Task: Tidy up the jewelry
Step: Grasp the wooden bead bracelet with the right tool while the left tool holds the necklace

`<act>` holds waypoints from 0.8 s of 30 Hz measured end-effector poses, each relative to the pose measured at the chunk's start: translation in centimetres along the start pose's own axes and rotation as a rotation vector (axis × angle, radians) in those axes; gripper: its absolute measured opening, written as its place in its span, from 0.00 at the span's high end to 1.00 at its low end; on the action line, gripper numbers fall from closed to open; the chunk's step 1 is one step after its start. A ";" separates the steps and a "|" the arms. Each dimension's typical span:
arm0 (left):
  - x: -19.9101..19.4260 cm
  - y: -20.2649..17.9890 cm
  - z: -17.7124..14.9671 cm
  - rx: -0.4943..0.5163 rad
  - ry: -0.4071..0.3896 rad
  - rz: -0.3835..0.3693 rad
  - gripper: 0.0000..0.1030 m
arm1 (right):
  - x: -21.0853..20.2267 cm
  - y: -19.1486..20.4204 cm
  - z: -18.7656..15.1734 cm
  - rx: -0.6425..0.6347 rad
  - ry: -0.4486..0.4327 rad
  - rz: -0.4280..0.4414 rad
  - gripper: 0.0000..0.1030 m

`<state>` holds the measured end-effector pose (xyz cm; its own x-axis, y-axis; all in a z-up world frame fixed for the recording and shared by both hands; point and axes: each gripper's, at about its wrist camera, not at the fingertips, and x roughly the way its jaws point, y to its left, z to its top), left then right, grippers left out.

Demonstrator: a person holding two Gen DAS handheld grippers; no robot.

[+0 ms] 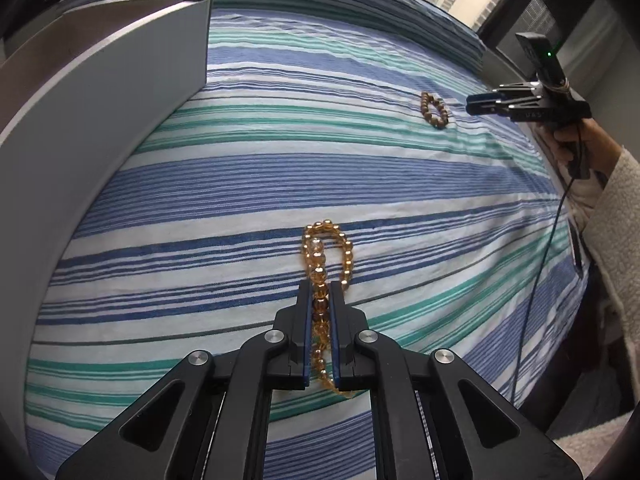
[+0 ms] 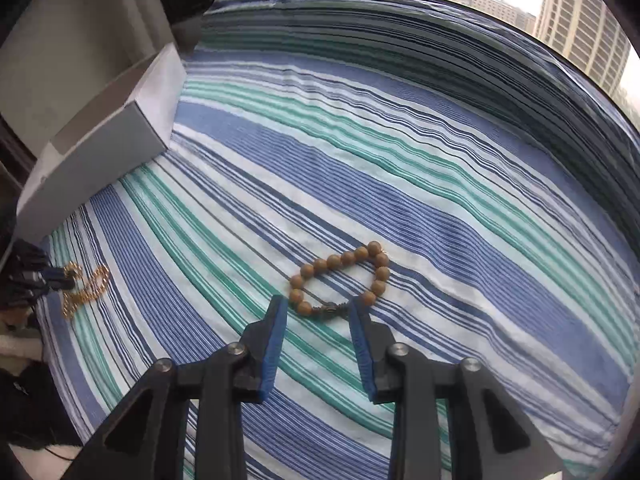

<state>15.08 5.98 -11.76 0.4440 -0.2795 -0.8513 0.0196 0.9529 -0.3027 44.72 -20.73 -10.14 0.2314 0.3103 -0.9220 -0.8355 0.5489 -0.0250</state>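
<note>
A: Stock nearest the left gripper [image 1: 320,292]: amber bead strand [image 1: 326,258], one length pinched between the closed pads, the loop ahead of the tips lying on the striped bedsheet [image 1: 240,184].

B: Lifted or resting?

A: Loop rests on the cloth; whether the held part has cleared the sheet, I cannot tell.

B: Next item.

A: Right gripper [image 2: 318,308], fingers spread and holding nothing. Wooden bead bracelet [image 2: 344,280] lies flat on the sheet just ahead of the tips, its dark knotted section between the two pads [image 2: 276,332], the beaded ring extending beyond. Contact with the pads cannot be confirmed.

B: Farther out?

A: Grey cardboard box [image 2: 100,140], open-topped, at the far left edge of the bed, well apart from both pieces. Its interior is barely visible; contents unknown. Beyond that, a window with tower blocks.

B: Progress entry?

A: By my judgement, early. Both pieces visible are still on the bed. One is gripped, one merely straddled. Remaining, presumably: close on the bracelet, carry both to the box, release.
</note>
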 end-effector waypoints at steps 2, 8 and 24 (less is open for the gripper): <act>-0.4 0.6 -0.3 -0.019 0.001 -0.006 0.95 | 1.6 1.8 -0.1 -0.152 0.077 -0.050 0.68; -0.1 1.5 -0.8 -0.044 0.017 -0.015 0.95 | 5.4 3.7 0.2 -0.315 0.164 -0.119 0.68; 0.3 2.0 -1.3 -0.075 0.031 -0.029 0.95 | 4.8 5.0 2.5 -0.314 0.194 -0.097 0.70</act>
<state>14.11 7.66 -13.13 0.4166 -0.3119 -0.8539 -0.0358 0.9329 -0.3582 42.93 -14.58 -13.77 0.2433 0.0992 -0.9648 -0.9334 0.2944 -0.2051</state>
